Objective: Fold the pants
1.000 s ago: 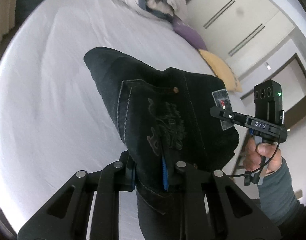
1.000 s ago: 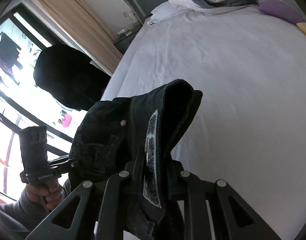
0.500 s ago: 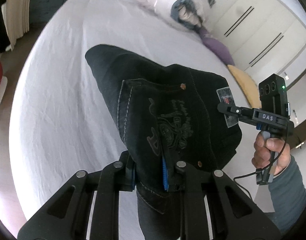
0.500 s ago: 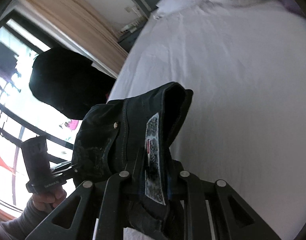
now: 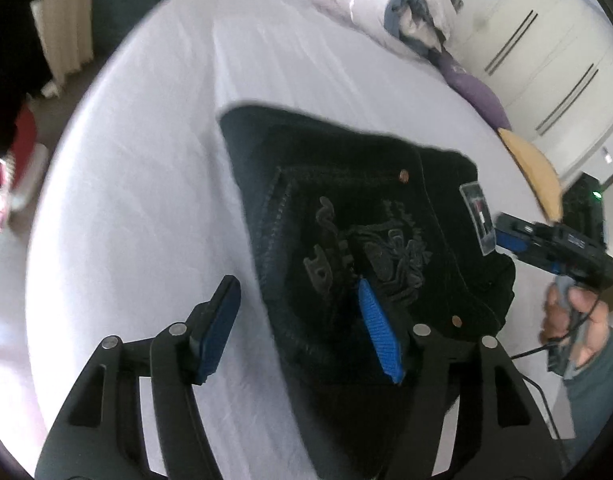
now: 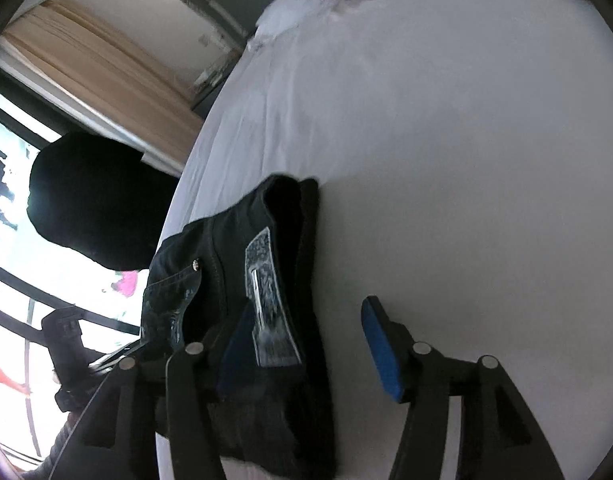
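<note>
- The pants (image 5: pixel 358 240) lie folded on the bed (image 5: pixel 146 200), back pocket up, at the centre of the left wrist view.
- The left tool (image 5: pixel 298 316) is opening; its blue pads (image 5: pixel 378 336) stand apart, the right one against the pants' edge, the left one over bare sheet at 7 o'clock.
- The right tool (image 6: pixel 306 344) is opening too; the waistband with its label (image 6: pixel 266 300) sits between the pads, touching only the left one.
- In the left wrist view, the right tool shows at 3 o'clock beside the label, held by a hand (image 5: pixel 574 320).
- A rolled duvet (image 5: pixel 386 0) lies at 12 o'clock.
</note>
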`<state>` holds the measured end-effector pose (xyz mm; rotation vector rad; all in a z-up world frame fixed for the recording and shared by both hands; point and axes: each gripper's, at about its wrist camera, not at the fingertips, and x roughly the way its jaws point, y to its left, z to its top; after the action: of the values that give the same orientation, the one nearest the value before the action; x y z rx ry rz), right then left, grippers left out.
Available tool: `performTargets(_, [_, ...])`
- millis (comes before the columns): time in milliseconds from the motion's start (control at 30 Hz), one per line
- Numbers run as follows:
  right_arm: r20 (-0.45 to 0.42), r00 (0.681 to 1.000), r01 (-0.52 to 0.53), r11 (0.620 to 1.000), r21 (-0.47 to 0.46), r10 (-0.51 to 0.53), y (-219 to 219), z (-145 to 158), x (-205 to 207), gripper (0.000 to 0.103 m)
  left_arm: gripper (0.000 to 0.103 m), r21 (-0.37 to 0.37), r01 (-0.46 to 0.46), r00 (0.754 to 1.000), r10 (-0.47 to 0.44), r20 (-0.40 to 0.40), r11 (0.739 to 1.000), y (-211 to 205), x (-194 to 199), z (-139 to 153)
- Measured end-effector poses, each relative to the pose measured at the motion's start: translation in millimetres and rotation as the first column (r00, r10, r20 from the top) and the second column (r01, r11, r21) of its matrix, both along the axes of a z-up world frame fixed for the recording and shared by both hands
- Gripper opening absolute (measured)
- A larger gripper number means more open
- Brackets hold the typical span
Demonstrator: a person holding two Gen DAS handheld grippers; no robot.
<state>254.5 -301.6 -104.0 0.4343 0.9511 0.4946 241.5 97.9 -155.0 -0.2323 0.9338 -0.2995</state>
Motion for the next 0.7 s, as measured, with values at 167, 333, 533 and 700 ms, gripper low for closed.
performTargets(167, [0.199,0.977,0.098,0.987,-0.127,-0.072,-14.8,49.2,-72.6,0.079,0.098,0.146,-0.103,0.946,0.051,0.321,0.984,-16.5,-89.3,65.3])
performTargets(333, [0.470,0.877,0.215,0.954,-0.208,-0.095,-4.6,110.9,-165.8,0.102,0.103,0.200,-0.243,0.801,0.081,0.593,0.949,-40.7,-182.4,135.0])
performTargets(533, [0.766,0.628,0.397,0.904,-0.162,-0.139,1.3,196.6,-273.8,0.103,0.103,0.157,-0.480,0.562,0.166,0.810,0.863,-54.8,-288.0,202.7])
performTargets(700, [0.868,0.449,0.481,0.876,-0.034,-0.213,-0.8,252.4,-341.2,0.103,0.103,0.094,-0.524,0.474,0.198,0.858,0.847,-54.0,-345.4,257.2])
